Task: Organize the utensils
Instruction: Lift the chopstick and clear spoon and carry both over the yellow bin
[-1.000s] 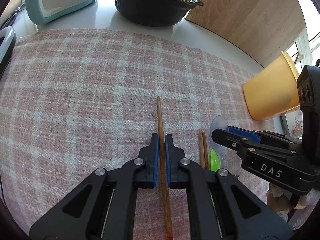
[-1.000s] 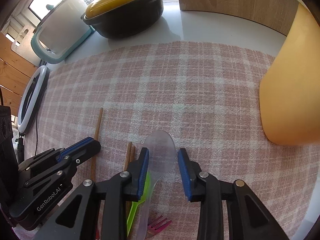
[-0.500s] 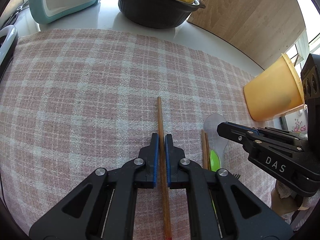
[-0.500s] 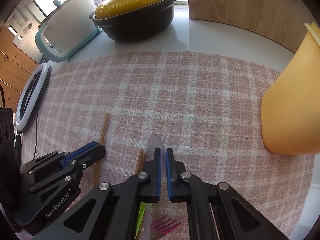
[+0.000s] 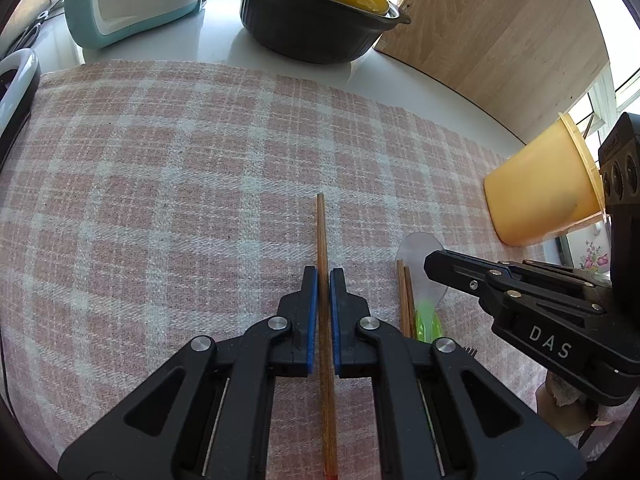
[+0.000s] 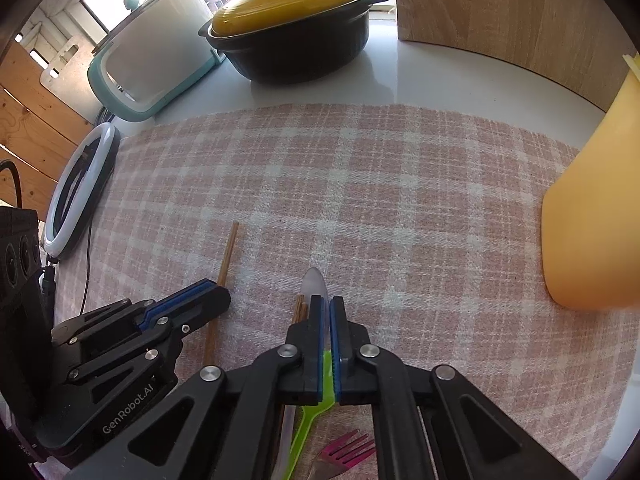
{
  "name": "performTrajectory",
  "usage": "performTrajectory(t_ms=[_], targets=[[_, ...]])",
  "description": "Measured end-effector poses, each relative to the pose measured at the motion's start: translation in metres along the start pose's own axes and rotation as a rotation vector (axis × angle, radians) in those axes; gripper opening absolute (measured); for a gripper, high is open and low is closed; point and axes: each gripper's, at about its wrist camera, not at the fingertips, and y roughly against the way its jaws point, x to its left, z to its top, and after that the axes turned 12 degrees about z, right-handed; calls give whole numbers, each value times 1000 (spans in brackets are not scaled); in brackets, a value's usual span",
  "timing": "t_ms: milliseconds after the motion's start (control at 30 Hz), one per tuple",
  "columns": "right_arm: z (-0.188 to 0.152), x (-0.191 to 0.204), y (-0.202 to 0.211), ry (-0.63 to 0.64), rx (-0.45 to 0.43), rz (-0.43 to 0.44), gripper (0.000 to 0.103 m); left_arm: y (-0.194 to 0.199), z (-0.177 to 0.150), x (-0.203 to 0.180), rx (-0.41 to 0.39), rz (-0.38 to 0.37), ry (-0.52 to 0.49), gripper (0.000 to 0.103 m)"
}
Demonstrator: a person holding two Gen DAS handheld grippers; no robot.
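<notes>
Together, three wooden chopsticks lie on the checked cloth [image 5: 160, 200]: the left tongs [image 5: 324, 280] are clamped on one chopstick [image 5: 321, 232]; two [image 5: 405, 304] lie beside the clear spoon [image 5: 420, 252], pinched by the right tongs [image 6: 326, 308]. Only the right view shows one pink fork [image 6: 348, 454].

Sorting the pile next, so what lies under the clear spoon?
A green utensil shows through and beneath the clear spoon, on the plaid cloth. The right claw covers the rest.

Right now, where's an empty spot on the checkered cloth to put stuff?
Free: the wide cloth between the black pot, the ring light and the yellow cup. Crowded: near edge, where chopsticks, clear spoon, green spoon and pink fork lie.
</notes>
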Motion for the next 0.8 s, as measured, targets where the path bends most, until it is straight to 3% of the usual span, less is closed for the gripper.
performTrajectory(t_ms=[333,800], targets=[[-18,-6,43,21,-88,23,0,30,-5,4,-62,-15,22,3],[-48,-15,136,74,-276,21,0,111,-18,-25,-247,-37,-39,3]])
